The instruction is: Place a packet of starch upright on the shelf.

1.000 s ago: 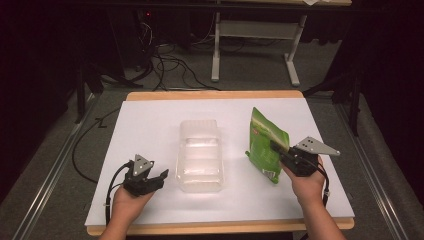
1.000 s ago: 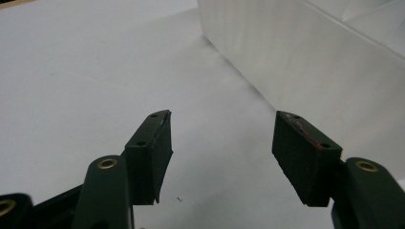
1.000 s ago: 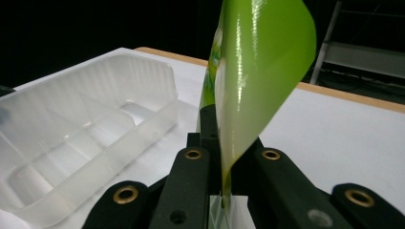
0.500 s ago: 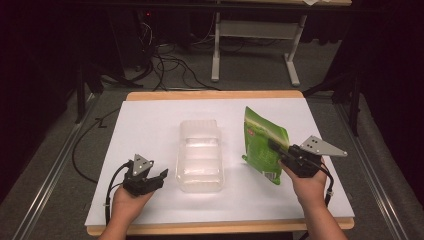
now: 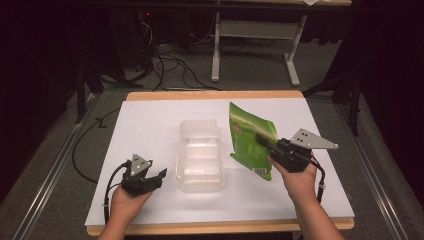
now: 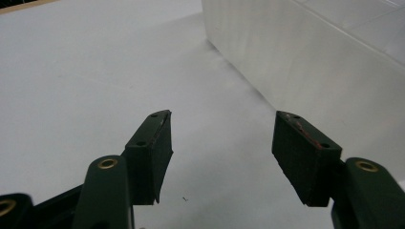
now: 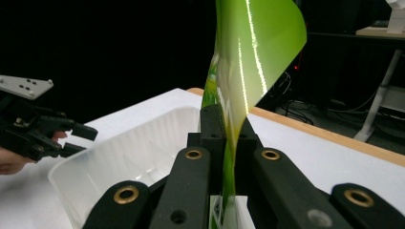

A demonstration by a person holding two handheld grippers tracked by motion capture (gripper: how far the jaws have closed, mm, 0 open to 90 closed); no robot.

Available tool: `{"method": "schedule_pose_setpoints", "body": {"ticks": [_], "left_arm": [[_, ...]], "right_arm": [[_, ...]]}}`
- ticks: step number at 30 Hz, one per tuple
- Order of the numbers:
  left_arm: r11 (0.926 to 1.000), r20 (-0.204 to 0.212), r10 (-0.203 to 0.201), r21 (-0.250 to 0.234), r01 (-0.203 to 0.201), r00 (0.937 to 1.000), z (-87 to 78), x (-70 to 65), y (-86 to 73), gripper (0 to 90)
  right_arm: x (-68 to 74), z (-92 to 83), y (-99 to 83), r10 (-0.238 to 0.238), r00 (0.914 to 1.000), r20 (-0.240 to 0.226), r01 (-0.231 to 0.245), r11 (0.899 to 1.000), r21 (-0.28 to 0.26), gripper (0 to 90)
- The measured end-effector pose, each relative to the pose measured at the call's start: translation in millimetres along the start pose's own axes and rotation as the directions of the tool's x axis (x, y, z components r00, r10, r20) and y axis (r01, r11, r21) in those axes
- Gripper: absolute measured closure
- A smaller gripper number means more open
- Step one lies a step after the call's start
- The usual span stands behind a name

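My right gripper (image 5: 264,142) pinches the glossy green foil pouch (image 5: 250,137), light and floppy, by its edge near the tabletop's right edge; my left gripper (image 5: 159,175) waits, jaws wide.

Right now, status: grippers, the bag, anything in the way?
Right gripper shut on green bag, held up beside the clear plastic tub. Left gripper open, jaws empty, resting on the table near the tub. Nothing between bag and tub.
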State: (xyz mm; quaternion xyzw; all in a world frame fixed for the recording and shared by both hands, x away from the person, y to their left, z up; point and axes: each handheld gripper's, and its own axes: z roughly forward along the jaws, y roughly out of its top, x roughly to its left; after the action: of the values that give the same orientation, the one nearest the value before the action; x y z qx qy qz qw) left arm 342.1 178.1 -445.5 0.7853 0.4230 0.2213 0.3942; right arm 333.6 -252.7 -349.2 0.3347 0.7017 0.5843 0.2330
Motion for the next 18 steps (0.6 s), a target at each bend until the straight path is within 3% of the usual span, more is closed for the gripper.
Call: {"method": "schedule_pose_setpoints", "body": {"ticks": [11, 18], "left_arm": [[1.0000, -0.002, 0.004, 0.002, -0.004, 1.0000, 0.7, -0.3, -0.1, 39.4], [1.0000, -0.001, 0.002, 0.001, -0.002, 1.0000, -0.4, 0.7, -0.2, 39.5]], "right_arm": [[7.4, 8.5, 17.4, -0.008, 0.9990, -0.043, 0.007, 0.999, -0.038, 88.7], [20.5, 26.4, 26.0, -0.032, 0.9947, -0.098, 0.027, 0.998, -0.048, 88.7]]}}
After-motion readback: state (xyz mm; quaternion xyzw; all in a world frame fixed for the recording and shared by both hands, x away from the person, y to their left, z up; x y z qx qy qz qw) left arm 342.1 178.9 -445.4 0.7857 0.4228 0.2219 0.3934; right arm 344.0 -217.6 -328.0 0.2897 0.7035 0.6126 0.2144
